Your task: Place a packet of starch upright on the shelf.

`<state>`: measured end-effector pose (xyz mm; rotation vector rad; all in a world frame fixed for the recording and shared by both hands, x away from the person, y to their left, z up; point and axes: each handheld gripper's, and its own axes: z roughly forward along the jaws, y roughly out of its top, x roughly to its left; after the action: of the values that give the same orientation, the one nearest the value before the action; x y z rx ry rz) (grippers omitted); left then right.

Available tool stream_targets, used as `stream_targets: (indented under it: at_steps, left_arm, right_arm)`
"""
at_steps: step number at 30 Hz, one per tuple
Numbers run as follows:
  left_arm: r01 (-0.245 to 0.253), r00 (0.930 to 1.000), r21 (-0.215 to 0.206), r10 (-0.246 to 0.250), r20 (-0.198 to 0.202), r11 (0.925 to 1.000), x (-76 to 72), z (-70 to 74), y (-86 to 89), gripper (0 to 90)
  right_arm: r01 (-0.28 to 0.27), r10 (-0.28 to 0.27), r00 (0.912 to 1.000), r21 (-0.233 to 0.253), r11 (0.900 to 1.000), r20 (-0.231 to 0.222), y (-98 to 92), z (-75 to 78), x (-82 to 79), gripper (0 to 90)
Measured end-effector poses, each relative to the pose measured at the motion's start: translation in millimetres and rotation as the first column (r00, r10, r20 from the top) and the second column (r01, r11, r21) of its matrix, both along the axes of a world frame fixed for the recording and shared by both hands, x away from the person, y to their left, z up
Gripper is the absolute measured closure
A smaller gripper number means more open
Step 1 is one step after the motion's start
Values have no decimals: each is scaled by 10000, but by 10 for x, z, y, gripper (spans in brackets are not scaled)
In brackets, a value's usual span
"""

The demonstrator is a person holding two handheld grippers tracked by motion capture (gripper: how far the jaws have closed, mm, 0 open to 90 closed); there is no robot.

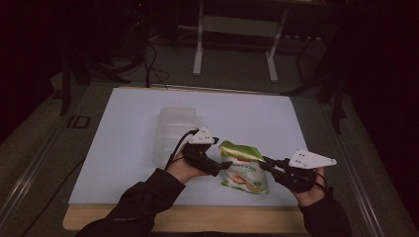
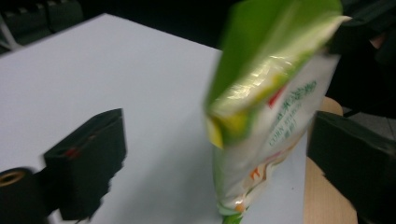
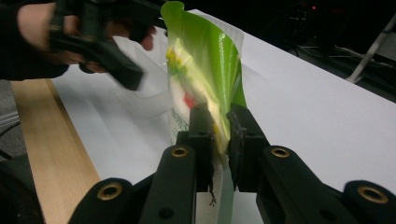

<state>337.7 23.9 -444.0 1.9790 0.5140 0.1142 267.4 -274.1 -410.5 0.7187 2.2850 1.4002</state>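
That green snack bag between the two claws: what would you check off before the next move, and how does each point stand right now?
1. The right gripper has a firm hold on the snack bag: ok, its jaws are pressed onto the bag's edge.
2. The left gripper is open enough to take the bag: ok, the jaws stand wide apart.
3. The bag sits between the left jaws: ok in the left gripper view, though untouched.
4. The bag's top is sealed: cannot tell, it is blurred.
5. The clear plastic container is out of the way: ok, it stands behind the left hand.
6. The bag is over the white sheet: ok.
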Motion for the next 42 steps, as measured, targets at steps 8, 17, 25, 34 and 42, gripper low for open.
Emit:
stream_targets:
  at_steps: [8, 17, 25, 34, 42]
  left_arm:
    - [520, 9986, 142, -520, -50, 9985, 22, -65, -137, 292]
    - [821, 9964, 408, -828, 167, 9958, -44, -110, -260, 732]
    - [1039, 9946, 353, -1041, 35, 9940, -45, -60, -280, 827]
    - [1315, 9909, 240, -1321, 259, 9910, -93, 121, -275, 851]
    - [1509, 9873, 24, -1509, 494, 9885, -108, 327, -250, 852]
  right_arm:
    - [-50, 50, 9999, 65, 10000, -97, -26, -6, 3, 808]
    - [74, -72, 9998, 125, 9999, -158, -35, -45, 20, 807]
    - [293, -280, 9992, 475, 9984, -294, -94, -50, 48, 805]
    - [426, -421, 9991, 779, 9961, -74, -151, 35, 16, 799]
    - [335, -346, 9994, 1331, 9905, 57, -196, 155, -17, 777]
